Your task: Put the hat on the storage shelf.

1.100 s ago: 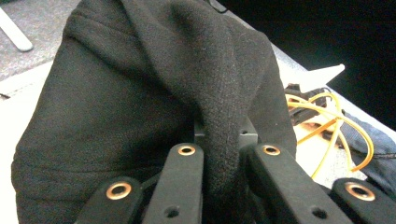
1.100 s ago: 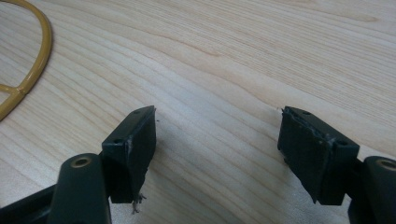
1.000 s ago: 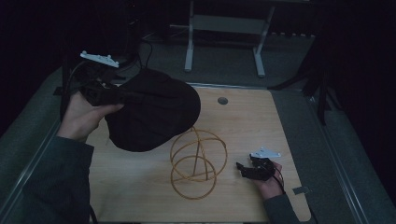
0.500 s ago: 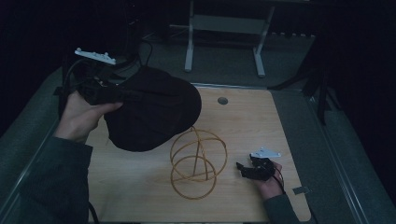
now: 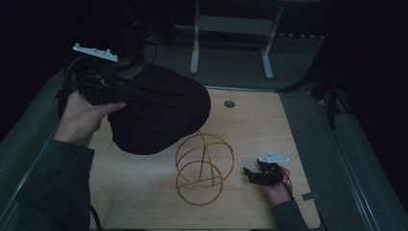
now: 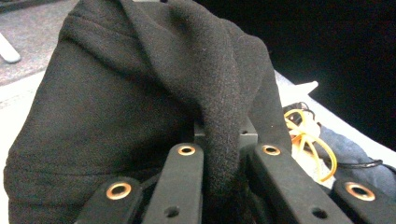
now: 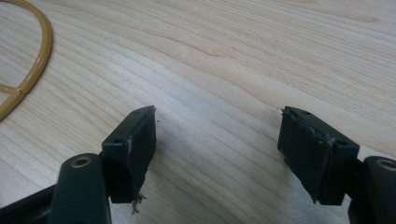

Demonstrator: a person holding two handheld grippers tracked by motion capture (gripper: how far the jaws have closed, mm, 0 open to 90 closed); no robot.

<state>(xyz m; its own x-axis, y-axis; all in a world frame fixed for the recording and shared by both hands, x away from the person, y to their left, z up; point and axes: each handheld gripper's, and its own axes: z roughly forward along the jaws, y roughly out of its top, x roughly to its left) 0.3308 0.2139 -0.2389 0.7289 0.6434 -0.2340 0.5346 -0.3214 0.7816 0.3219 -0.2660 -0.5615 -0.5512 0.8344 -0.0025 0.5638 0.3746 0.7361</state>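
My left gripper (image 5: 126, 94) hovers over the table's left side, shut on a black fabric hat (image 5: 161, 115) that hangs from it above the wood. In the left gripper view a fold of the hat (image 6: 140, 93) is pinched between the jaws of the left gripper (image 6: 224, 151). A golden wire stand (image 5: 207, 161) made of crossed rings stands mid-table, just below and right of the hat; the wire stand (image 6: 306, 140) also shows past the fabric. Right of the stand, my right gripper (image 5: 251, 176) rests low on the table, open. Bare wood lies between the jaws of the right gripper (image 7: 217, 126), with a wire loop (image 7: 39, 60) at its left.
The wooden table (image 5: 250, 125) has a small round hole (image 5: 229, 103) near its far edge and a grey tab (image 5: 310, 196) at its right front. Metal frame legs (image 5: 195, 43) stand on the grey floor behind. A dark strut (image 5: 332, 96) stands at the right.
The left hand has lifted the gripper and hat slightly up and to the left. The right gripper and the wire stand have kept still.
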